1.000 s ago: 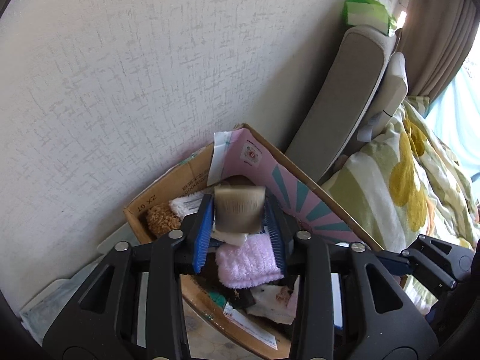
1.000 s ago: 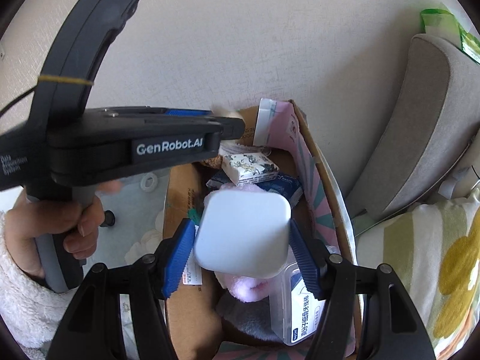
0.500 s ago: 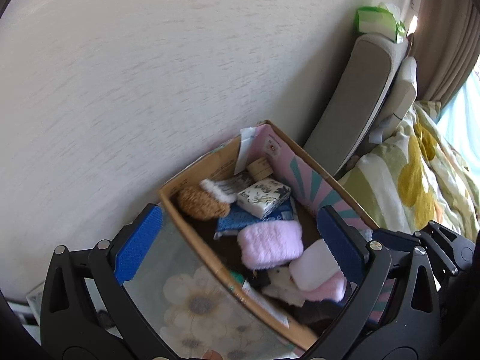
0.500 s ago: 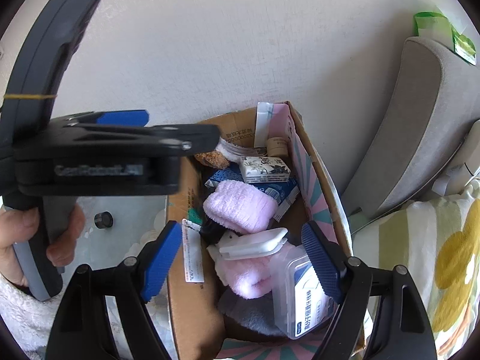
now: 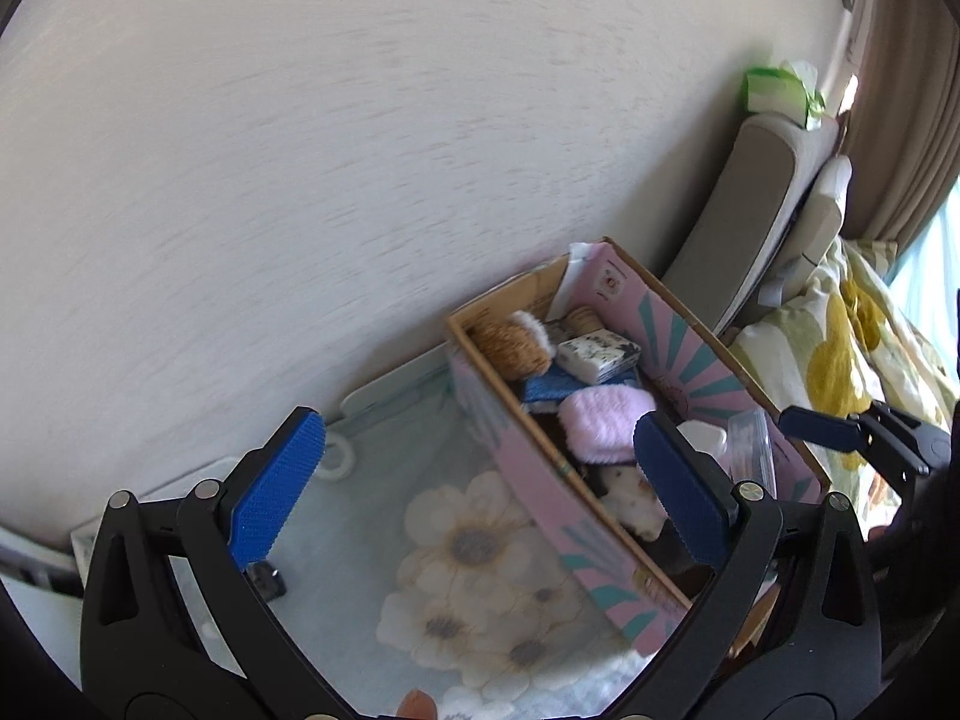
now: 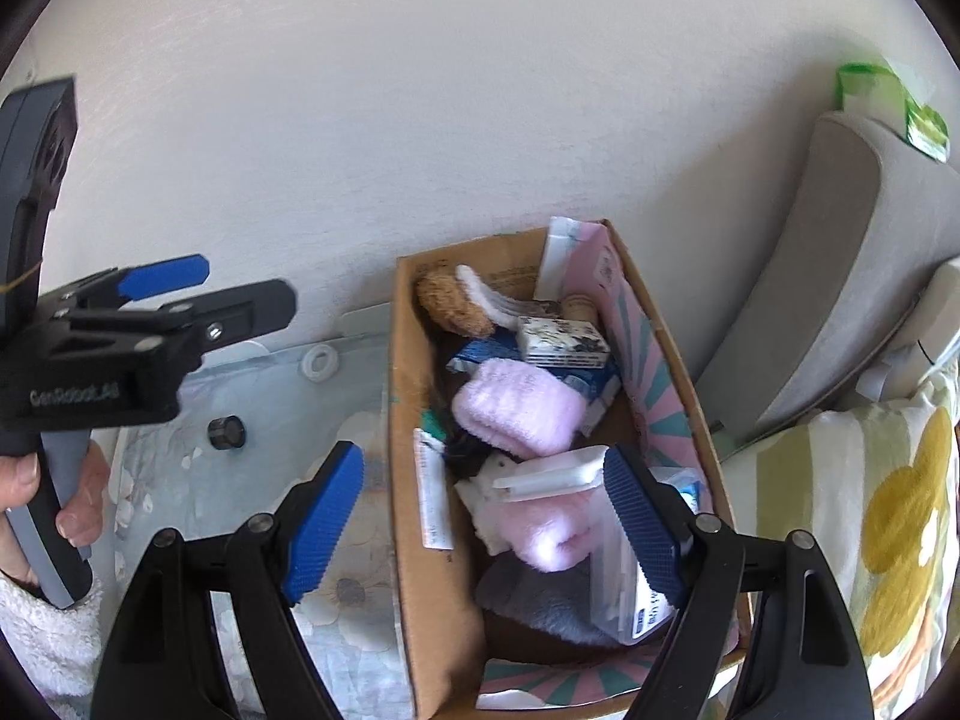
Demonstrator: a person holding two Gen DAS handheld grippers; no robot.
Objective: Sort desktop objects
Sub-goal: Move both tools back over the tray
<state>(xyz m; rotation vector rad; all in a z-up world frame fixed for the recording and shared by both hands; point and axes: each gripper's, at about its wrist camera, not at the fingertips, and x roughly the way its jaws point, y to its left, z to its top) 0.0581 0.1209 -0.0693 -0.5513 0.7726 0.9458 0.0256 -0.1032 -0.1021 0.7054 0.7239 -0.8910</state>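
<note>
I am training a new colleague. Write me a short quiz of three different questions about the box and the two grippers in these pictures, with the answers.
1. True or false: the left gripper is shut on the pink fluffy cloth.
2. Which thing lies on the tabletop, outside the cardboard box?
A. the small black cylinder
B. the patterned white packet
C. the brown scrubber
3. Fill in the missing word: the right gripper hangs over the box with its jaws ____ and nothing between them.

Key
1. False: its jaws stand wide apart and empty, and the cloth lies in the box.
2. A
3. open
</note>
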